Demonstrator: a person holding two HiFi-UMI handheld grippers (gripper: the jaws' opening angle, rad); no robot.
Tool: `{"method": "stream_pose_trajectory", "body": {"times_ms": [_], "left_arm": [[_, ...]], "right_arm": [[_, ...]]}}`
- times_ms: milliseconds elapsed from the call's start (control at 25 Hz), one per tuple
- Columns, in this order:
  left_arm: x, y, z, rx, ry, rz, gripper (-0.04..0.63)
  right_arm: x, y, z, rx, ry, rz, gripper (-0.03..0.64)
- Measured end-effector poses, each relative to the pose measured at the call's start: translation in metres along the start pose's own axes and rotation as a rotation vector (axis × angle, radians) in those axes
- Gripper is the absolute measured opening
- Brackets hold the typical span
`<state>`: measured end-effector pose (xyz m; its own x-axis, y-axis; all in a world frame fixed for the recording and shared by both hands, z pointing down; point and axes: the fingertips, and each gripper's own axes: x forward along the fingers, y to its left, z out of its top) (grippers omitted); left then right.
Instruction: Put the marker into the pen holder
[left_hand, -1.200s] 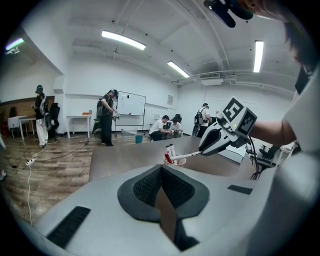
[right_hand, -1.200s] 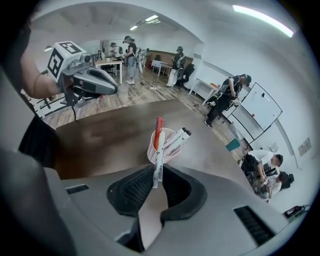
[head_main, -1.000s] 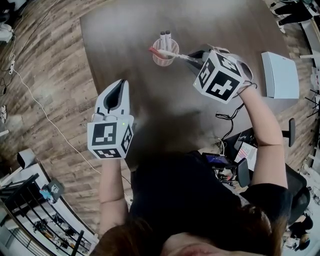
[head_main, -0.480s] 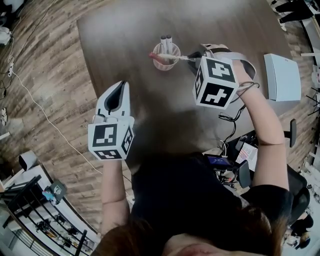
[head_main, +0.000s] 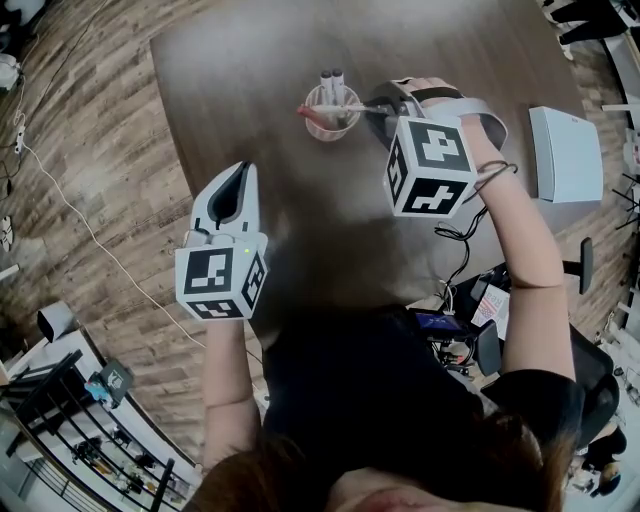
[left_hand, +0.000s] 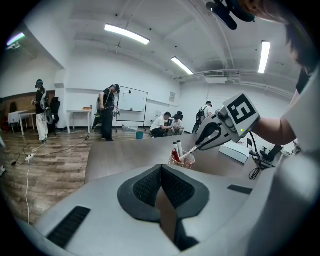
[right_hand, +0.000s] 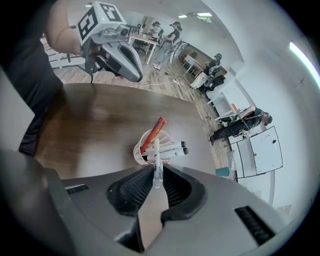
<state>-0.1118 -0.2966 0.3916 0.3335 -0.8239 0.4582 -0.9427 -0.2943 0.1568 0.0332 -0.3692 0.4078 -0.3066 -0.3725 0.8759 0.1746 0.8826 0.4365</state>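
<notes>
A pink mesh pen holder (head_main: 331, 122) stands on the dark table (head_main: 240, 60); two white markers with black caps (head_main: 332, 75) and a red marker (head_main: 310, 111) stick out of it. My right gripper (head_main: 383, 106) is just right of the holder, shut on a white marker (right_hand: 156, 165) whose far end reaches over the holder (right_hand: 141, 151) mouth. The left gripper view shows that marker (left_hand: 193, 149) slanting down into the cup (left_hand: 182, 160). My left gripper (head_main: 243, 168) hangs near the table's front left, jaws shut and empty (left_hand: 161, 172).
A white flat box (head_main: 562, 150) lies at the table's right edge, with cables (head_main: 455, 235) near the front right corner. Wood floor surrounds the table, and people stand and sit far off in the room (left_hand: 107, 112).
My right gripper has shifted left and farther up the table, bringing the marker's far end over the holder. The left gripper has stayed in place.
</notes>
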Motion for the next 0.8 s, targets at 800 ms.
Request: {"method": "stream_pose_trajectory", "body": {"times_ms": [800], "left_arm": [[-0.014,-0.009,-0.006,-0.003,-0.012,-0.007,0.028]], "right_arm": [[0.005,0.000,0.003,-0.149,0.049,-0.075,0.077]]}}
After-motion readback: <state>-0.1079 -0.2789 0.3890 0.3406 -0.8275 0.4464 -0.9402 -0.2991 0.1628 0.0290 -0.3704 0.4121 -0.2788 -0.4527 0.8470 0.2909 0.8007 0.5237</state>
